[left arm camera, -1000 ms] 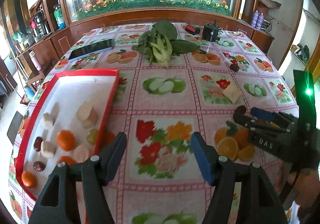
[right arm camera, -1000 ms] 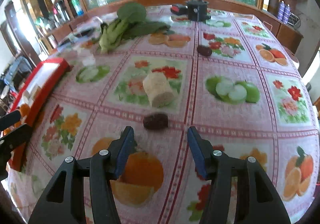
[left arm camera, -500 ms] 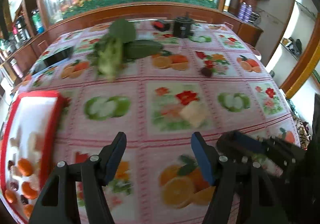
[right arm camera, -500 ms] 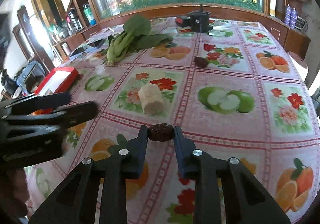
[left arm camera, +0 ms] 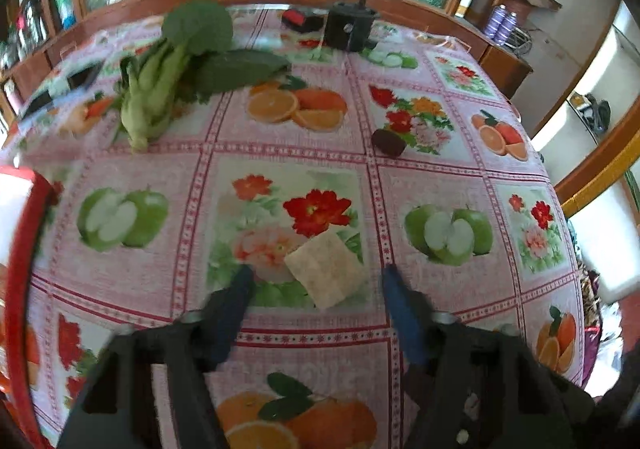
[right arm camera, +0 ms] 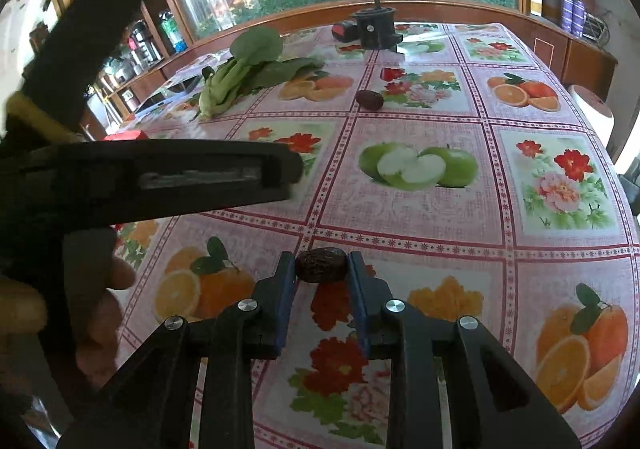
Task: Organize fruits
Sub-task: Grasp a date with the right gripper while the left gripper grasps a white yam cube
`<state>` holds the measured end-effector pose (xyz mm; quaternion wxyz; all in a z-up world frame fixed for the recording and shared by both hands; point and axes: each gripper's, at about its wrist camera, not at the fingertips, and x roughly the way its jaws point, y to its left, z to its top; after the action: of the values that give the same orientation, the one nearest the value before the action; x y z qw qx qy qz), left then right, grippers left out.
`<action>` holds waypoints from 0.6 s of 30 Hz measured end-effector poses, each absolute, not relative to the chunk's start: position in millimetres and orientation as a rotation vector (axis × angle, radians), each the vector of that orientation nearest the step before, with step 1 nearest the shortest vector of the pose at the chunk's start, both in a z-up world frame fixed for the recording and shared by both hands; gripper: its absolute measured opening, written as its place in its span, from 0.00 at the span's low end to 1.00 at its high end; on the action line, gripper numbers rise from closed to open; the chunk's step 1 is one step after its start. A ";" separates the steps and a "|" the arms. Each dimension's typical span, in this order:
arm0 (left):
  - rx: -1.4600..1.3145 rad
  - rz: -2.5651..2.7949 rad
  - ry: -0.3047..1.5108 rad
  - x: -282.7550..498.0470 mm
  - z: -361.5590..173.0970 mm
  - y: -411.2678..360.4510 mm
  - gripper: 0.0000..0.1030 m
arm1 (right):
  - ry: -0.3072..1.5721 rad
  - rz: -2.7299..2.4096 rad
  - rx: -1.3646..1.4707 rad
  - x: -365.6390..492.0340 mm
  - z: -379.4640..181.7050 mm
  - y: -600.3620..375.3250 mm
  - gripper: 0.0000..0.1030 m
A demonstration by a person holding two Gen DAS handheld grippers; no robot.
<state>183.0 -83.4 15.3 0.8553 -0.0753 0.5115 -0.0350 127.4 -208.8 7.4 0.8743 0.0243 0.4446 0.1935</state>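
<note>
- Right wrist view shows the right gripper (right arm camera: 321, 269) pinching a small dark brown fruit (right arm camera: 320, 265) between its two blue pads, just over the bench (right arm camera: 400, 221).
- The bench has a pink cloth with pictures of oranges, green apples and flowers on it.
- A second dark brown fruit (right arm camera: 369, 99) lies farther back on the cloth, well apart from the first one.
- A bunch of green leafy vegetables (right arm camera: 244, 77) lies at the back left, and a black round thing (right arm camera: 375, 29) stands at the far end.
- The other gripper's black body crosses the left side of this view, with a hand (right arm camera: 100, 313) on its handle.
- Left wrist view shows the left gripper (left arm camera: 316, 281) pointing down at the cloth, blurry, with its jaws closing.
- A pale, square chunk of fruit (left arm camera: 326, 273) lies on the cloth between the two fingers, closer to the right one; no finger presses on it.
- A red tray (left arm camera: 16, 249) edge shows at the far left of this view.
</note>
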 end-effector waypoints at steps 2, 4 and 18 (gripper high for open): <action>-0.173 -0.078 1.053 183.5 15.4 -82.0 0.42 | 0.926 0.402 0.052 126.7 7.3 -209.2 0.25; -0.182 -0.086 1.046 183.7 15.3 -80.3 0.37 | 0.926 0.395 0.053 126.9 7.8 -208.9 0.25; -0.131 -0.103 1.032 133.1 17.1 -46.0 0.33 | 0.921 0.341 0.038 109.0 15.7 -206.5 0.25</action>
<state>133.1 -46.0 17.1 0.8665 -0.0627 0.4927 -0.0490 109.0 -206.5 15.7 0.8816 0.0183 0.4424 0.1637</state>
